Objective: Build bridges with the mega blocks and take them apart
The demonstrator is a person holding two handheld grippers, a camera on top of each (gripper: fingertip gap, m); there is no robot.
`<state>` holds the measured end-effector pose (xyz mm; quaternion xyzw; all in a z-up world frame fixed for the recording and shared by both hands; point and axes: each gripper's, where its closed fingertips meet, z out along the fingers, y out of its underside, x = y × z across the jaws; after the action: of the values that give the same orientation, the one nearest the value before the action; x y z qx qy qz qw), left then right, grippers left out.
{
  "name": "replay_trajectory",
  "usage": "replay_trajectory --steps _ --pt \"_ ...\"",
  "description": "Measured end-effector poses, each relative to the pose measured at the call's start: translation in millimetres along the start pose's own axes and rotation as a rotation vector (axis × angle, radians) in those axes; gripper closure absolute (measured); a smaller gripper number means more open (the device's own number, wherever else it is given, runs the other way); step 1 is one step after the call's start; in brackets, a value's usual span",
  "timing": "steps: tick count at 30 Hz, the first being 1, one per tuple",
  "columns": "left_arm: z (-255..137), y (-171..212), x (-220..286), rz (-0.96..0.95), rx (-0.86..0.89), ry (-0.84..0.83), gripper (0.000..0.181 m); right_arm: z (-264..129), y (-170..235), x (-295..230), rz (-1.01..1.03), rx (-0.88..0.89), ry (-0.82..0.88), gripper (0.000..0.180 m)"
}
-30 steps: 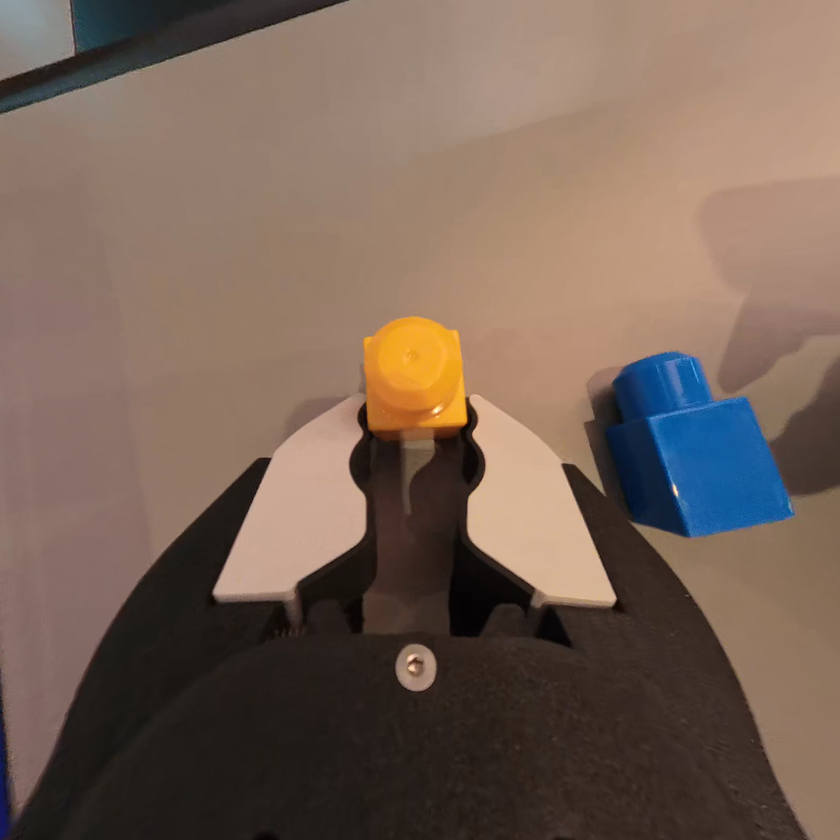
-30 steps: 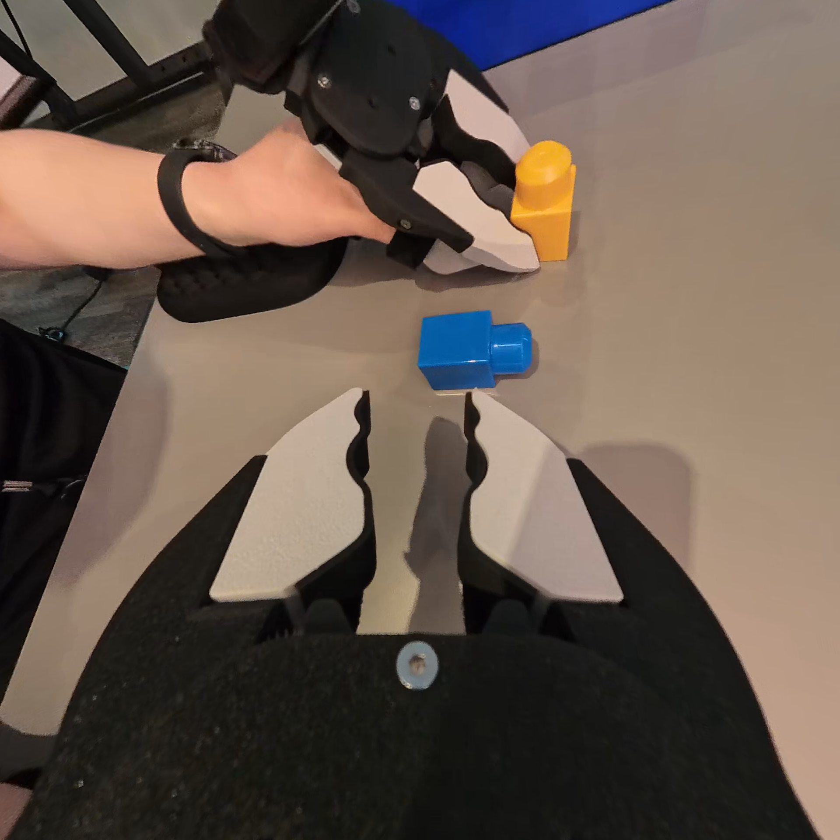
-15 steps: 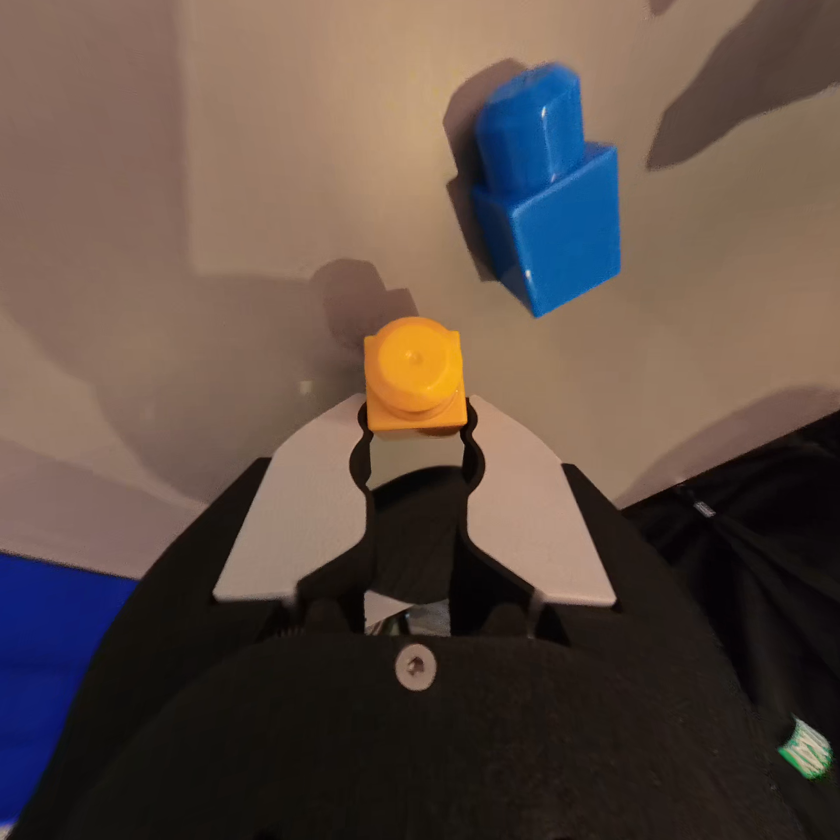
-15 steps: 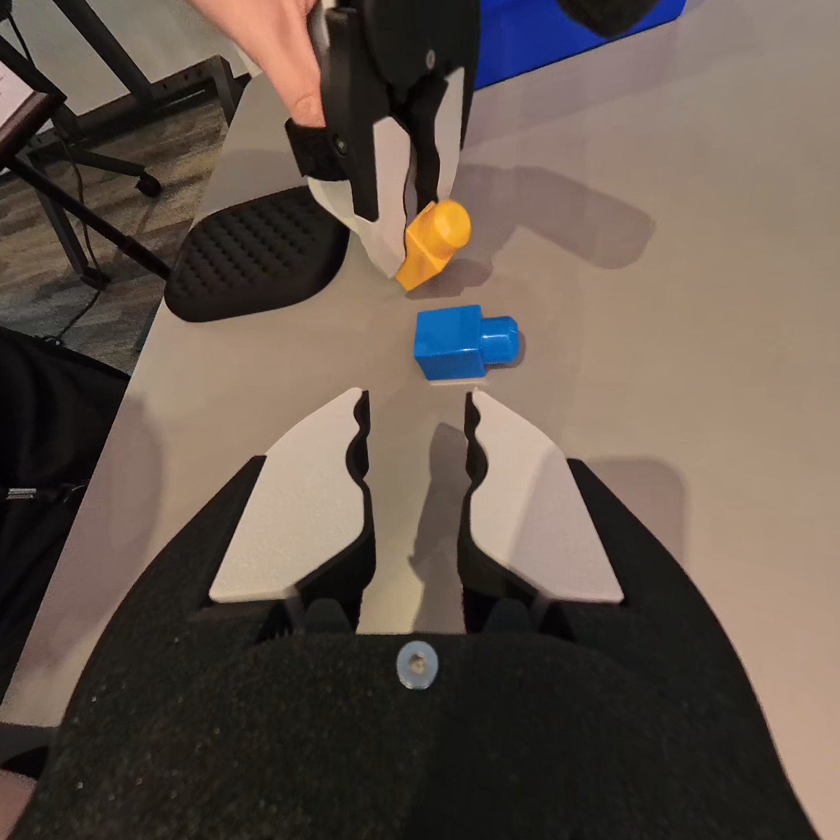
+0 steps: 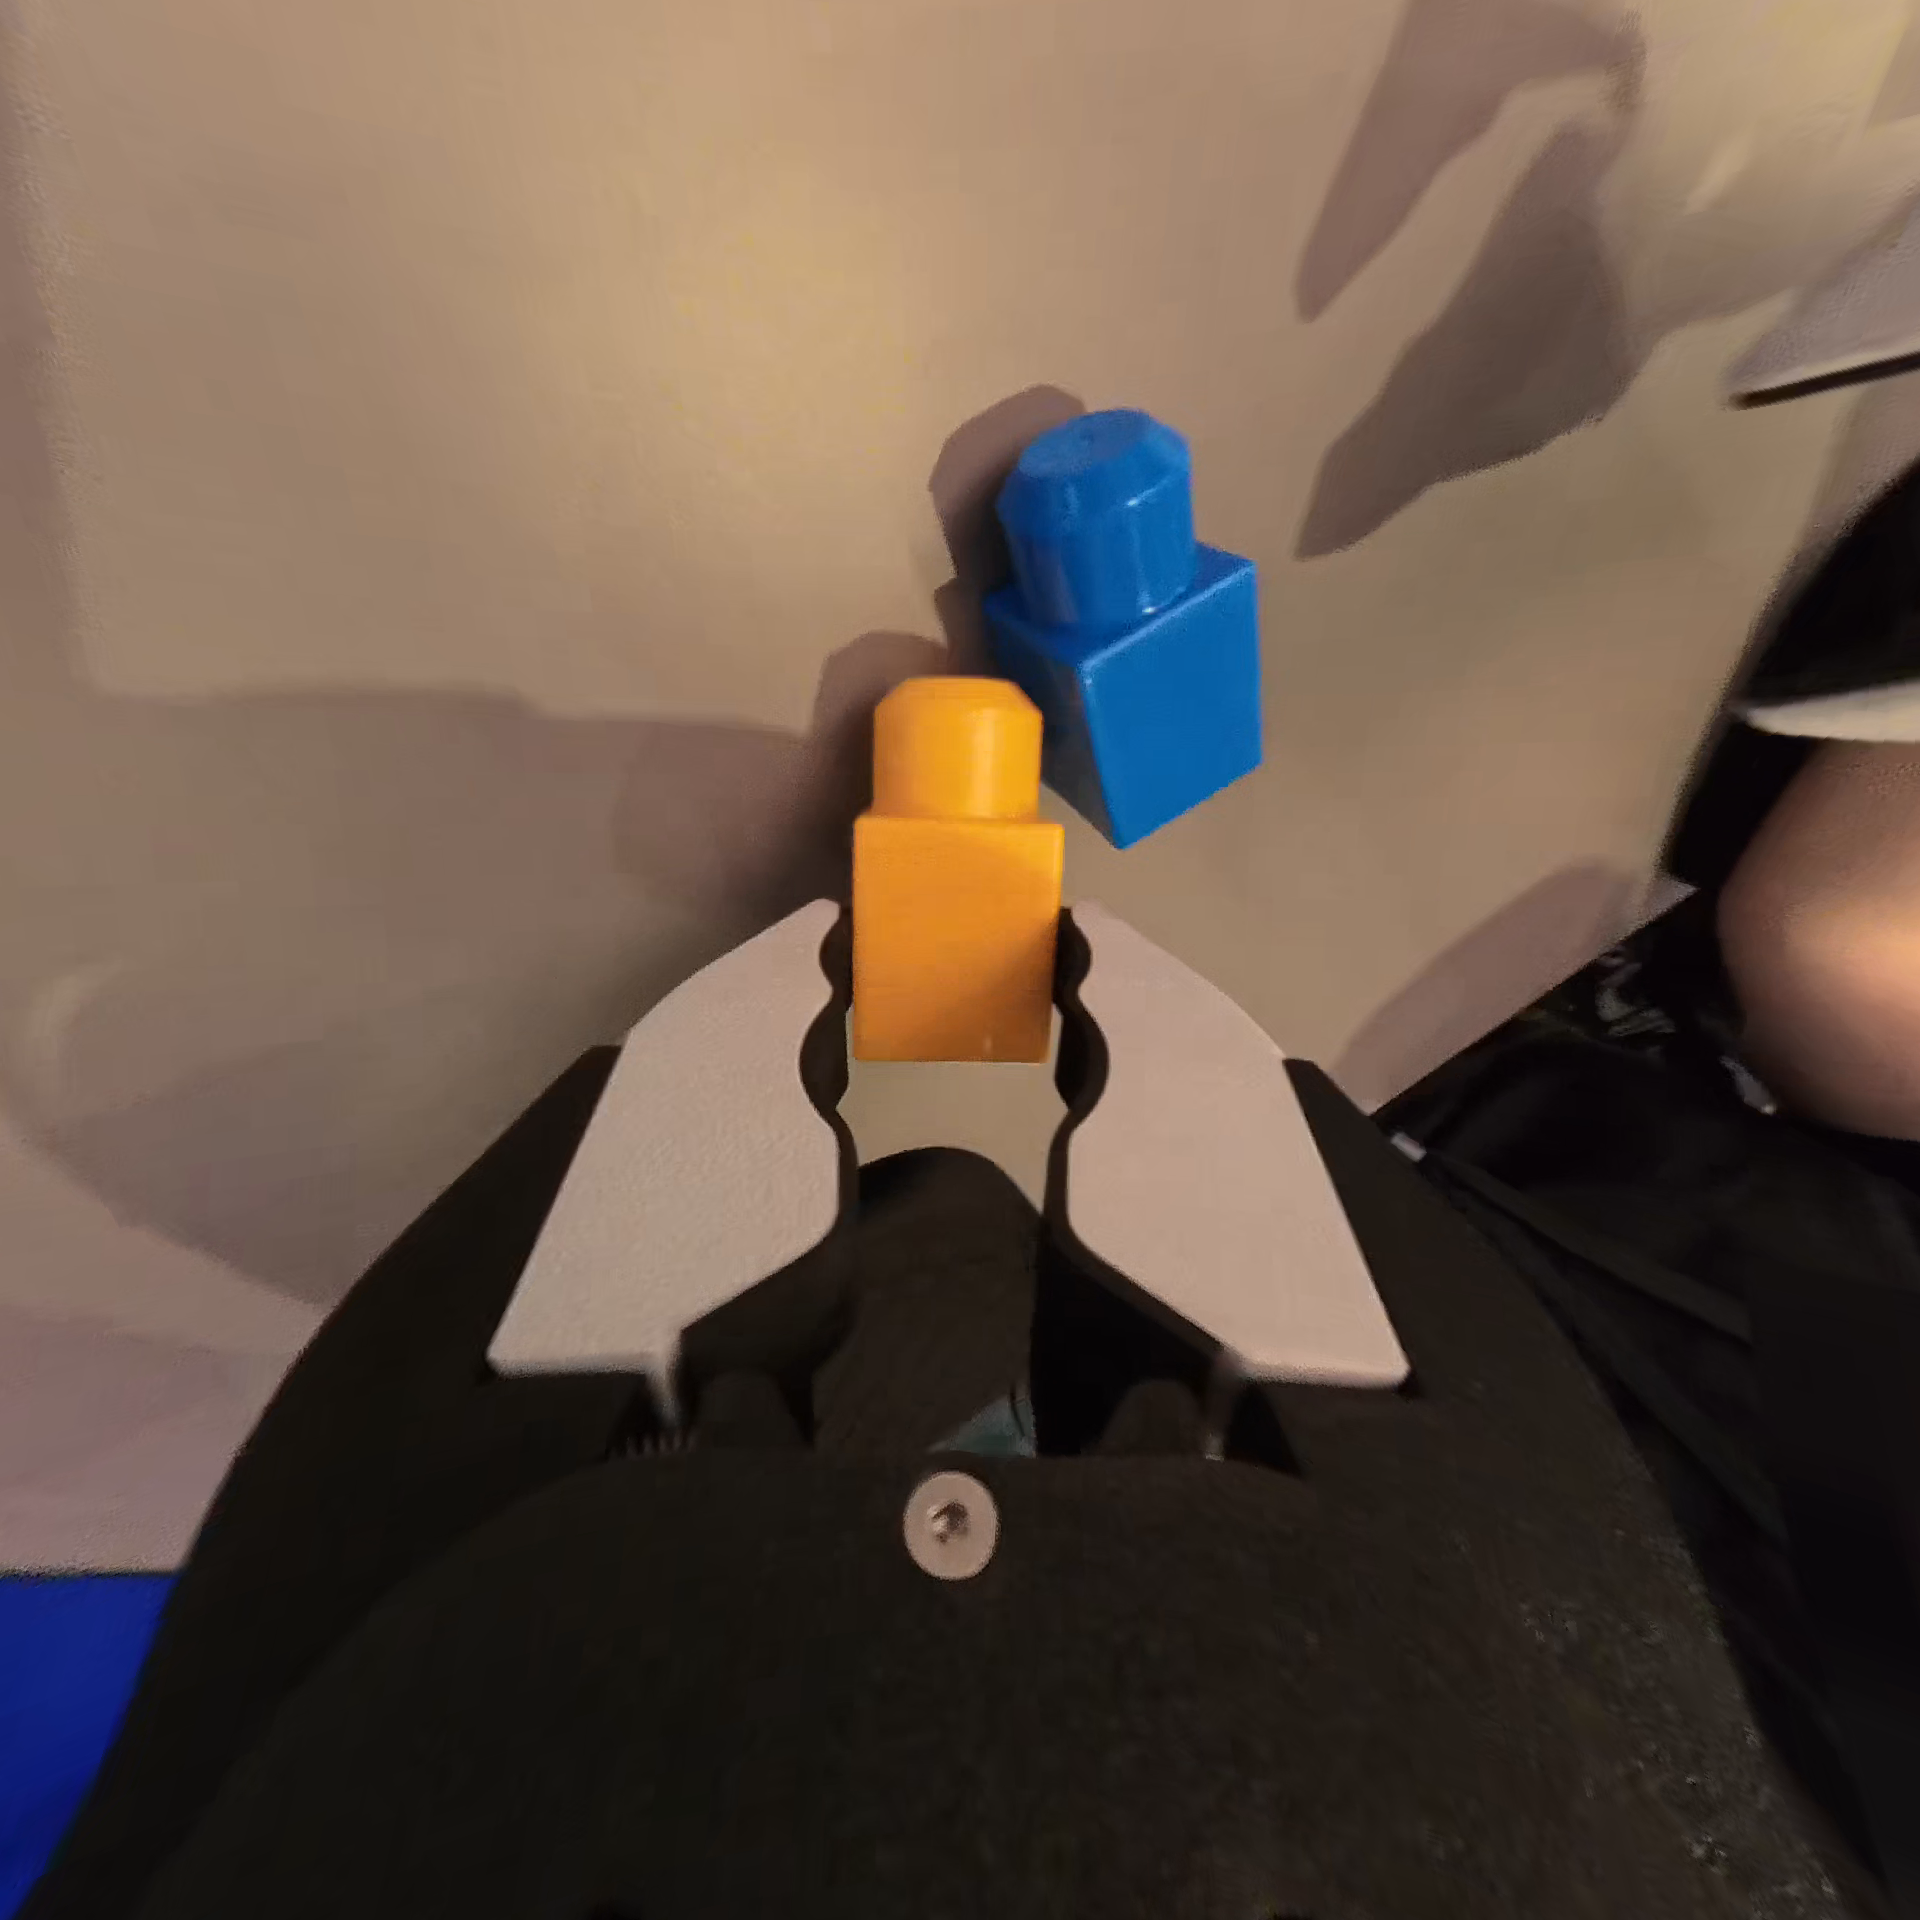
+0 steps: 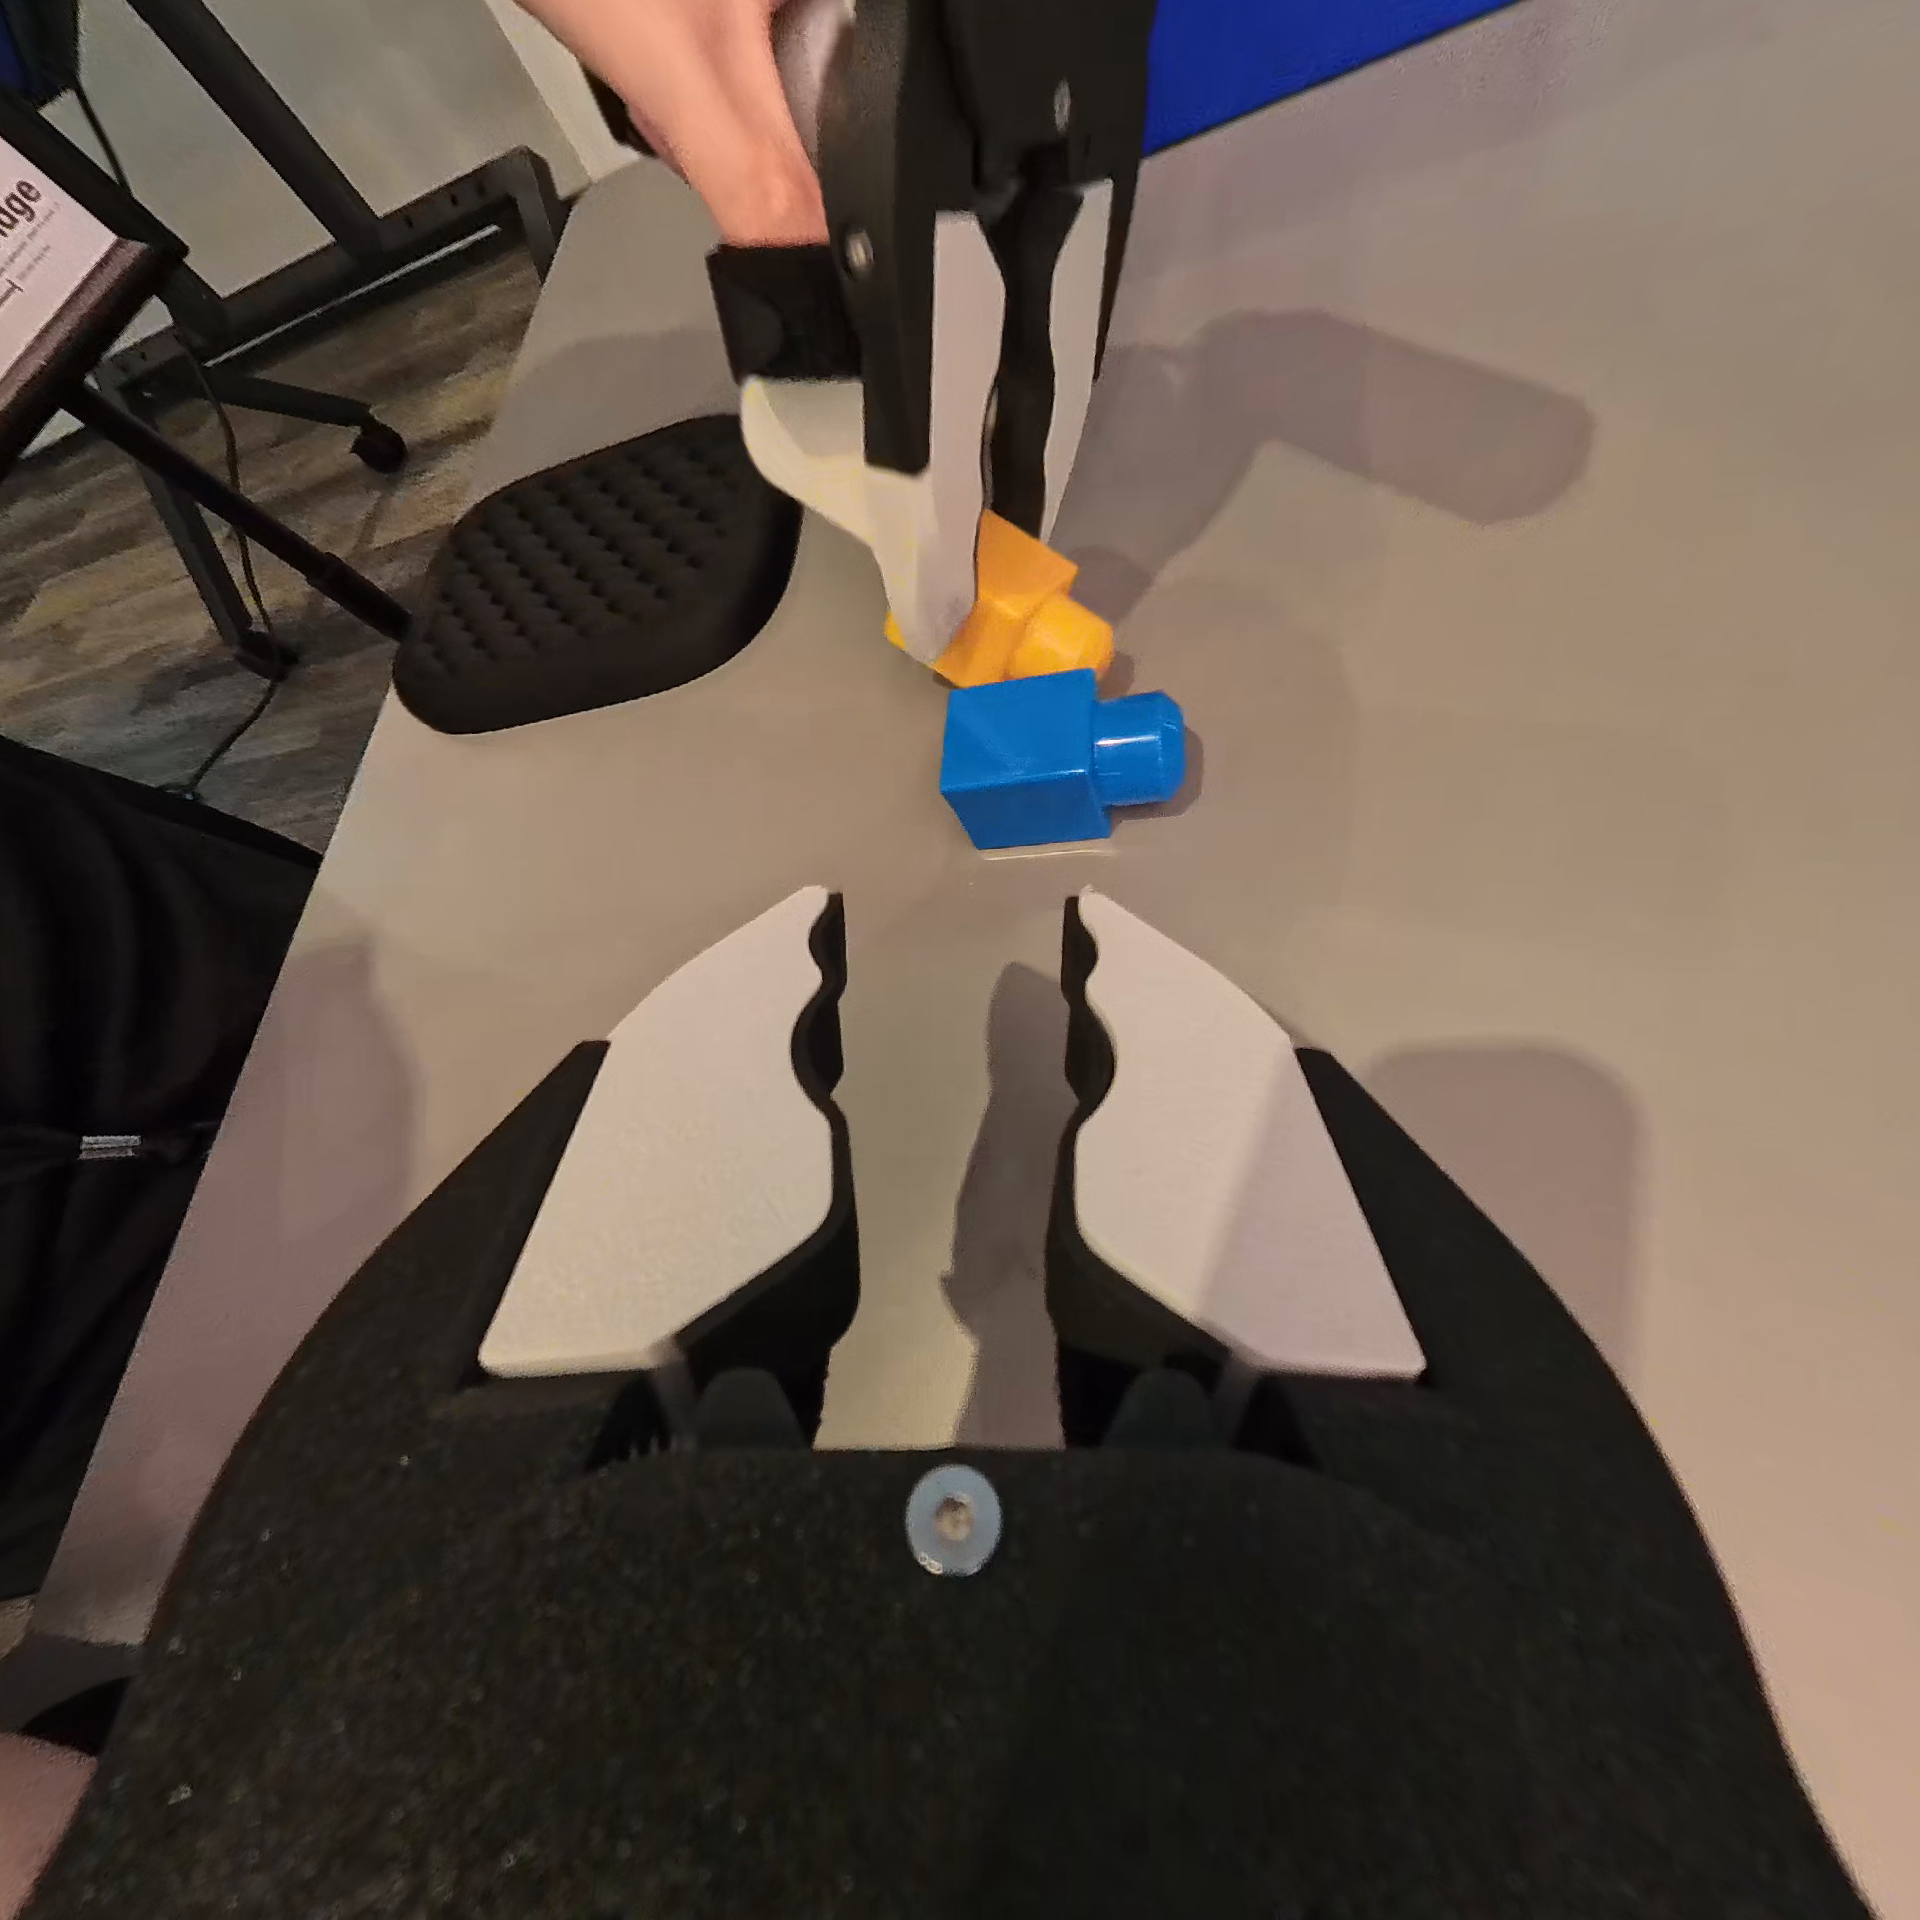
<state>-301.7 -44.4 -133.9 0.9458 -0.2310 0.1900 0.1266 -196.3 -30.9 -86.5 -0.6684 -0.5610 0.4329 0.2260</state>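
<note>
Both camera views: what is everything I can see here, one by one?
orange block: one, orange, gripped in the left tongs, just above the table beside the blue block
blue block: one, blue, lying on its side on the table, stud pointing right in the right wrist view
black pad: one, black, dimpled, at the table's left edge
table: one, grey
stand legs: black, on the floor beyond the table
person's hand: one, holding the left tongs
left tongs: shut on the orange block
right tongs: open, empty, short of the blue block
</note>
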Motion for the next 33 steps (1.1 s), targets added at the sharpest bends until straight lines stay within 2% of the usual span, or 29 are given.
replay_trajectory --steps 4,11,16,18,20,21,24,29,33 --pt "-15.8 1.8 2.2 0.024 0.101 0.049 0.146 18.0 7.4 2.4 -0.015 -0.062 0.006 0.141" --pt "-21.3 10.4 0.0 0.166 0.294 -0.048 0.154 37.3 16.8 0.9 -0.062 -0.146 0.013 0.141" --pt "-13.9 16.6 0.5 0.329 0.351 -0.273 0.131 32.6 6.8 1.2 -0.068 -0.09 0.02 0.142" --pt "-8.2 17.0 2.6 0.373 0.369 -0.346 0.131 30.2 5.2 1.5 -0.064 -0.075 0.02 0.142" --pt "0.7 18.8 1.1 0.386 0.353 -0.391 0.14 28.3 5.6 2.9 -0.061 -0.07 0.024 0.142" --pt "4.4 18.7 -1.4 0.379 0.345 -0.407 0.145 27.5 5.4 3.3 -0.06 -0.067 0.025 0.142" --pt "3.9 10.2 -7.5 0.324 0.387 -0.41 0.146 25.5 3.8 3.0 -0.055 -0.053 0.024 0.142" --pt "-4.1 -6.1 -11.0 0.183 0.452 -0.279 0.146 25.0 5.5 2.9 -0.053 -0.063 0.019 0.142" --pt "-6.7 -18.4 -12.9 0.144 0.493 -0.263 0.146 24.9 7.2 2.7 -0.05 -0.067 0.015 0.142"
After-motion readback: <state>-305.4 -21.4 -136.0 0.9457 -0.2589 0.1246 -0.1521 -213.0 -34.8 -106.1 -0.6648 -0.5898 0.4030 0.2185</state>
